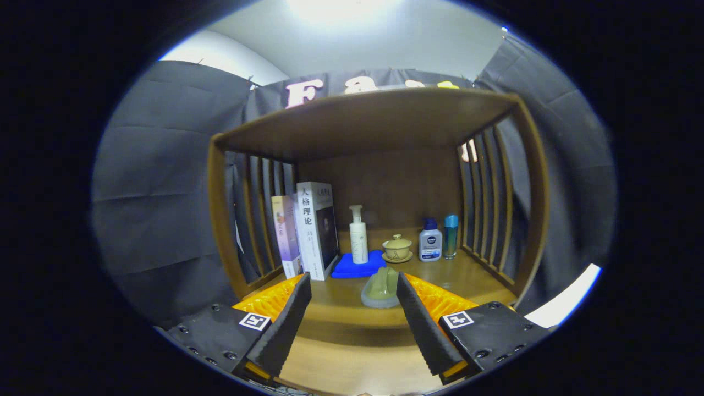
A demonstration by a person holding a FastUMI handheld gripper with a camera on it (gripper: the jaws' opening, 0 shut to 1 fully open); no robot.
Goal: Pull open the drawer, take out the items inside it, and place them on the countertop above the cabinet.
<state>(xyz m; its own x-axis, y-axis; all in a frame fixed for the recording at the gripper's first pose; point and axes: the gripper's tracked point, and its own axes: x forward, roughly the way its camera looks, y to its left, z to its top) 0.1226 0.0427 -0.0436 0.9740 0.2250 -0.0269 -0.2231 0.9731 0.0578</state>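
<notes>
Cabinet: a brown wooden cabinet (379,118) with slatted sides and a solid back stood straight ahead of the gripper, open at the front.
Countertop: the brown wooden countertop (467,272) inside the cabinet frame carried everything listed below.
Gripper: the two-finger gripper (355,308) was released, its fingers spread wide and pressing on nothing, their tips at the front edge of the countertop.
Books: two upright paperback books (308,231) stood against the left slats, the white one in front of the paler purple one.
Cloth: a folded blue cloth (344,268) lay just beside the books, toward the middle.
Pump bottle: a tall white plastic pump bottle (358,236) stood upright on the blue cloth.
Green item: a pale green, translucent rounded item (380,287) rested on the countertop near the front edge, just ahead of the fingertips and close beside the right finger; it looked like a small dish or holder, though its exact form was hard to make out.
Squat bottle: a white squat bottle with a blue cap (430,240) stood near the right slats.
Lidded cup: a small beige ceramic lidded cup on a saucer (397,248) sat between the pump bottle and the squat bottle.
Slim bottle: a slender teal bottle (451,236) stood just beside the squat bottle.
</notes>
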